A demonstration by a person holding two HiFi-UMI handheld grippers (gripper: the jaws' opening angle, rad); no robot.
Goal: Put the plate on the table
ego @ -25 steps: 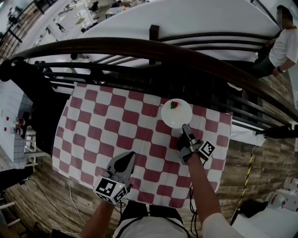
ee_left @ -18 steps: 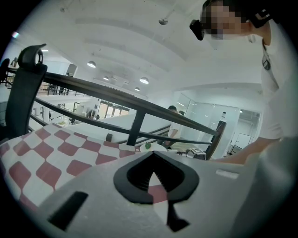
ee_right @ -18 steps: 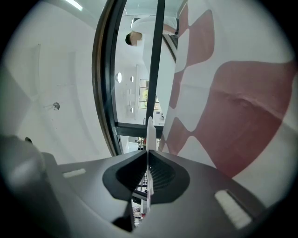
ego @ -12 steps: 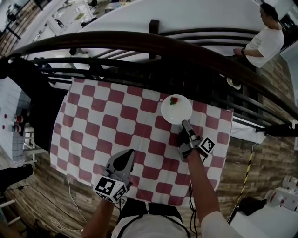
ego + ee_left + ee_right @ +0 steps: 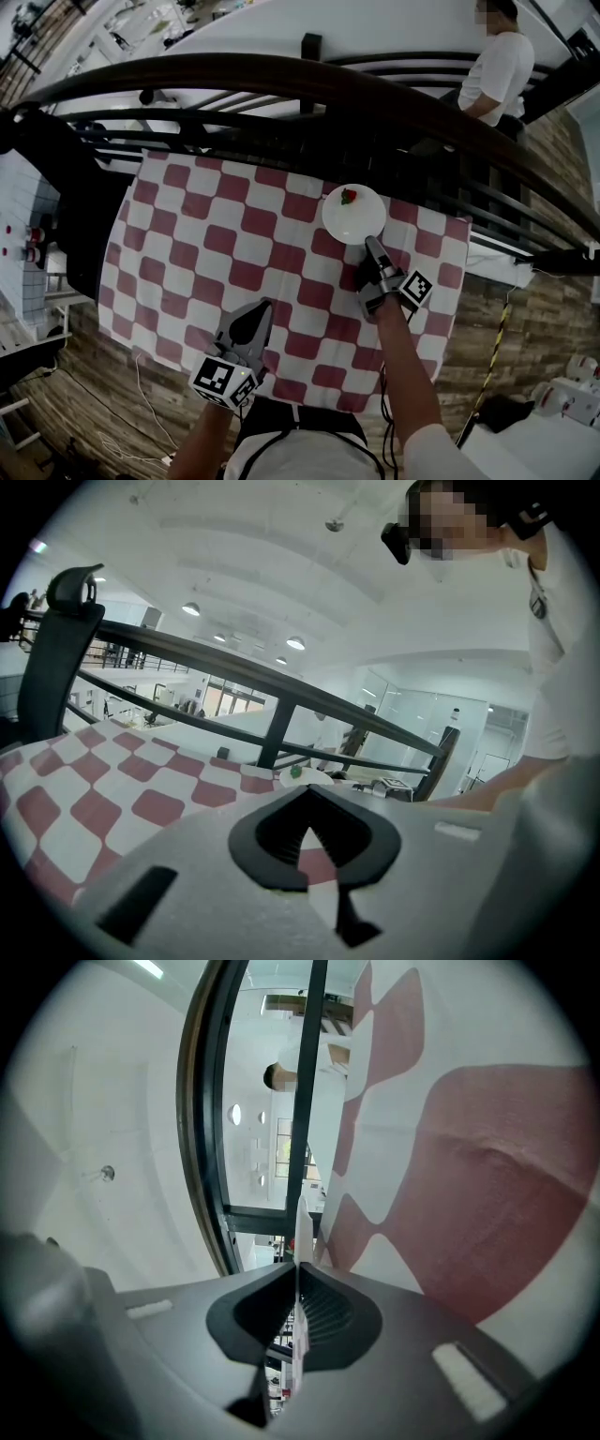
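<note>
A white plate (image 5: 353,214) carrying a strawberry (image 5: 349,196) sits at the far right of the red-and-white checked tablecloth (image 5: 216,244). My right gripper (image 5: 371,244) is shut on the plate's near rim. In the right gripper view the plate (image 5: 300,1227) shows edge-on as a thin white line pinched between the shut jaws of the right gripper (image 5: 297,1265). Whether the plate rests on the cloth or hangs just above it I cannot tell. My left gripper (image 5: 257,314) hovers near the table's front edge, shut and empty. From the left gripper (image 5: 309,791) the plate (image 5: 302,775) is visible far ahead.
A dark curved railing (image 5: 281,89) runs just beyond the table's far edge, close behind the plate. A person in a white shirt (image 5: 497,66) stands behind it. The table's right edge (image 5: 466,272) lies near the plate. A black chair (image 5: 56,658) stands at the left.
The person behind the railing has walked to the left. Both grippers and the plate have kept their places on the table.
</note>
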